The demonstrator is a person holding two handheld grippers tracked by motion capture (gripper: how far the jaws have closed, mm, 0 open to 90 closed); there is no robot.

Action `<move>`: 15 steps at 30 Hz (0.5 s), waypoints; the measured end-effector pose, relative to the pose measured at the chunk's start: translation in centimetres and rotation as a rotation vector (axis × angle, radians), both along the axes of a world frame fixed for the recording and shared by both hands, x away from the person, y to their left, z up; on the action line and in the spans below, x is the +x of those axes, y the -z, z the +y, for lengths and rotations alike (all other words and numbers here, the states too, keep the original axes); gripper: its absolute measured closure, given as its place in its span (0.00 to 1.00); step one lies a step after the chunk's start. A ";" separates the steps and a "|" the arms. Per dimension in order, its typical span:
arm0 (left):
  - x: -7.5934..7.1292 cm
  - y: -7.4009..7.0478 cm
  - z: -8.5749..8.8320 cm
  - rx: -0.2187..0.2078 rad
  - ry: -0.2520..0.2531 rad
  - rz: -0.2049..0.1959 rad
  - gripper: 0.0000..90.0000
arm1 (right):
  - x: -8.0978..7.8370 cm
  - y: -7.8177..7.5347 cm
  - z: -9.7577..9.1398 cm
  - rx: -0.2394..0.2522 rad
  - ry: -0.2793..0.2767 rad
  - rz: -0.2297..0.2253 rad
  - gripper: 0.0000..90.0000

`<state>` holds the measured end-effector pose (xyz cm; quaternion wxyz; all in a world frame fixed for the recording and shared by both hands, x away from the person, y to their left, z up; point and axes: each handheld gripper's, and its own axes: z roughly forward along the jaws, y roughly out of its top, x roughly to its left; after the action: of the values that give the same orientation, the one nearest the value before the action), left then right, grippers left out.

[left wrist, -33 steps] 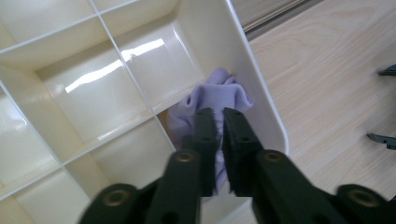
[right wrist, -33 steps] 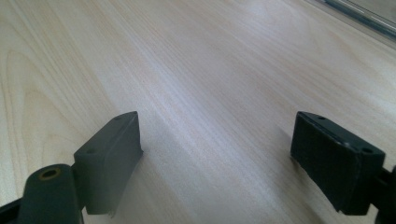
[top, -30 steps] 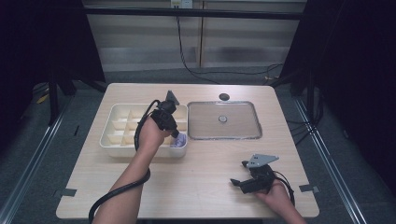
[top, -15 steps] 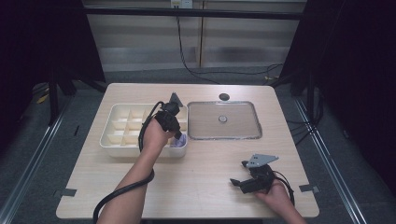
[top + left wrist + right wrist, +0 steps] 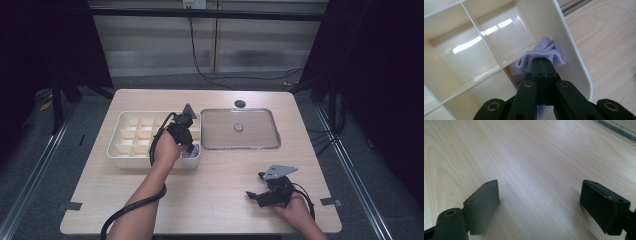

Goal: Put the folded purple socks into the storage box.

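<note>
Cream compartment tray at left of tabletop, taken as landmark. Lilac cloth bunched in tray's near right corner compartment, pressed against outer wall and one divider. Left gripper directly above that corner compartment, tilted downward into it; black jaws clenched flat together on a fold of lilac cloth, pads touching fabric, cloth spilling out on both sides of closed tips in left gripper view. Left hand over tray's near right rim, forearm running back toward near table edge, cable trailing beside it. Remaining compartments nearest the jaws glossy and bare in left gripper view. Metal baking sheet just beside tray's right wall, flat on tabletop; small round object near sheet's centre, too small to identify. Dark round spot beyond sheet's far edge, well right of tray. Right gripper well apart from tray, toward near right part of tabletop, held low over bare wood; jaws released, spread wide with nothing between pads, wood grain visible across gap in right gripper view. Right hand behind gripper at near table edge.
</note>
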<state>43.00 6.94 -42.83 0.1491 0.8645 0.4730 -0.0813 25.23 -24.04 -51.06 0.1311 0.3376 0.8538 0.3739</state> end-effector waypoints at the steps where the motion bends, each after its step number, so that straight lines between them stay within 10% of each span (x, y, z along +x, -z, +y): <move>1: -0.1 0.1 0.0 -0.001 -0.006 0.001 1.00 | 0.0 0.0 0.0 0.000 0.000 0.000 0.17; 15: -0.1 1.2 -0.4 0.016 0.003 0.021 1.00 | 0.0 0.0 0.1 0.003 0.004 0.003 0.17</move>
<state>42.87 6.55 -44.03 0.1374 0.8654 0.4739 -0.0868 25.23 -23.93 -51.06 0.1303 0.3402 0.8528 0.3742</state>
